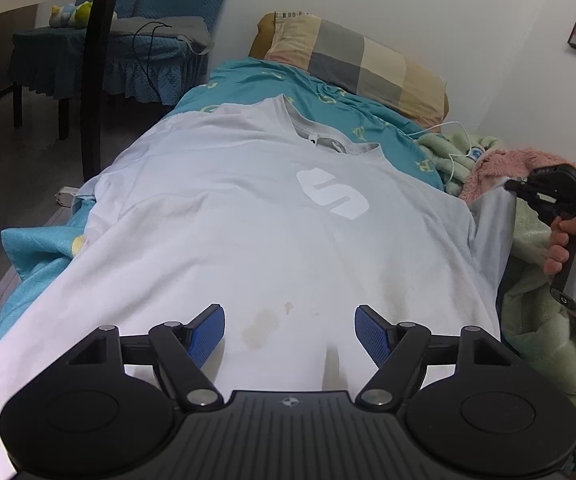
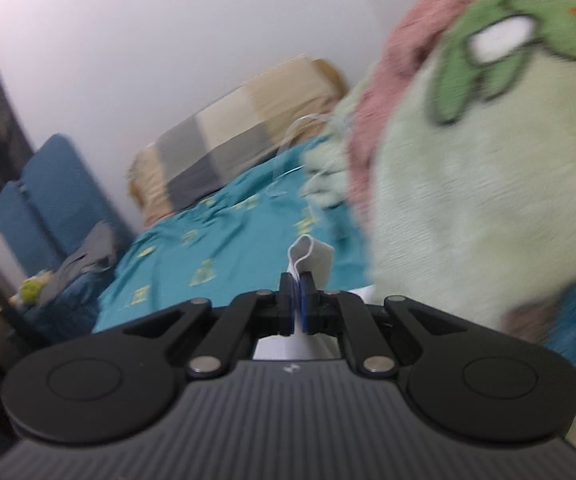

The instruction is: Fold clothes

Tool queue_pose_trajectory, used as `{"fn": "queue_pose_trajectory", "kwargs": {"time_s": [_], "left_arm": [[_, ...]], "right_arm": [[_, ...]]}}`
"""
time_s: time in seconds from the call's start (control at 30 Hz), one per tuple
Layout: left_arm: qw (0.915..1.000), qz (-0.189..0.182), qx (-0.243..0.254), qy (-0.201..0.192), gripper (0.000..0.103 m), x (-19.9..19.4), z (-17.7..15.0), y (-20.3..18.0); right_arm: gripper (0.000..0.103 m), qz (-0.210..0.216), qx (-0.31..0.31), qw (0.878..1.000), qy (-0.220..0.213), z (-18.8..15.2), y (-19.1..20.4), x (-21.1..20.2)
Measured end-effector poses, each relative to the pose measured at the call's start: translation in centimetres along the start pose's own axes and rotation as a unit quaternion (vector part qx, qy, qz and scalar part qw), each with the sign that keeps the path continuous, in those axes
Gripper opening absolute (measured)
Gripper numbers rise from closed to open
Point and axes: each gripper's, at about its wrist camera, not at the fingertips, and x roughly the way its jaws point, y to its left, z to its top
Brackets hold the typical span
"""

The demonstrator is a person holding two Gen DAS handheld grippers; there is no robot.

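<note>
A pale grey T-shirt (image 1: 248,216) with a white S logo lies face up on the bed, collar toward the pillow, with faint stains near its hem. My left gripper (image 1: 289,330) is open and empty, hovering low over the shirt's lower part. My right gripper (image 1: 513,188) is at the shirt's right sleeve. In the right wrist view it (image 2: 297,298) is shut on a fold of the sleeve (image 2: 311,258), lifted off the bed.
A teal bedsheet (image 1: 319,92) covers the bed, with a checked pillow (image 1: 359,60) by the white wall. A green and pink fleece blanket (image 2: 487,184) is heaped on the right. A white cable (image 1: 453,148) lies near it. A teal-covered chair (image 1: 128,52) stands left of the bed.
</note>
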Motion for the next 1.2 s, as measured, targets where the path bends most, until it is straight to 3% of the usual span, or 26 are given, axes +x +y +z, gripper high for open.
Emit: {"fn": "queue_pose_trajectory", "kwargs": {"time_s": [0.23, 0.27, 0.3, 0.37, 0.5, 0.6, 0.73, 0.97, 1.03, 1.07, 1.1, 1.2], "left_arm": [[0.9998, 0.013, -0.008, -0.009, 0.074, -0.1, 0.3, 0.7], [0.9998, 0.013, -0.009, -0.009, 0.074, -0.2, 0.3, 0.8], [0.9998, 0.014, -0.010, -0.009, 0.074, -0.2, 0.3, 0.9], [0.9998, 0.012, -0.012, -0.009, 0.074, -0.2, 0.3, 0.9], [0.9999, 0.003, -0.013, -0.010, 0.074, -0.5, 0.3, 0.7], [0.9999, -0.003, -0.010, -0.011, 0.074, -0.8, 0.2, 0.4], [1.0000, -0.004, -0.005, -0.008, 0.074, -0.8, -0.1, 0.0], [1.0000, 0.007, 0.004, -0.005, 0.074, -0.2, -0.3, -0.1], [1.0000, 0.006, 0.000, -0.002, 0.074, 0.0, -0.3, 0.1], [1.0000, 0.005, -0.002, -0.003, 0.074, 0.1, -0.2, 0.2], [1.0000, 0.004, -0.005, -0.003, 0.074, 0.1, -0.2, 0.3], [0.9999, -0.001, -0.014, -0.008, 0.073, -0.1, 0.1, 0.6]], "right_arm": [[0.012, 0.100, -0.041, 0.992, 0.063, -2.5, 5.5, -0.3], [0.021, 0.114, -0.047, 0.990, 0.071, -2.8, 6.2, -0.3], [0.039, 0.128, -0.052, 0.987, 0.080, -3.2, 6.9, -0.4], [0.061, 0.151, -0.055, 0.983, 0.087, -3.5, 7.4, -1.0], [0.066, 0.131, -0.028, 0.988, 0.083, -2.9, 3.6, -3.5], [0.066, 0.098, -0.048, 0.989, 0.096, -3.1, 1.3, -4.1], [0.066, 0.037, -0.046, 0.989, 0.138, -4.8, -0.9, -1.5], [0.065, 0.041, -0.106, 0.985, 0.133, -7.4, -0.9, 1.1], [0.040, 0.057, -0.113, 0.983, 0.130, -7.8, -0.8, 1.1], [0.015, 0.062, -0.122, 0.982, 0.128, -8.0, -0.4, 0.7], [0.009, 0.066, -0.135, 0.981, 0.121, -8.0, 0.4, 0.0], [0.007, 0.080, -0.179, 0.976, 0.090, -7.7, 3.6, -2.6]]}}
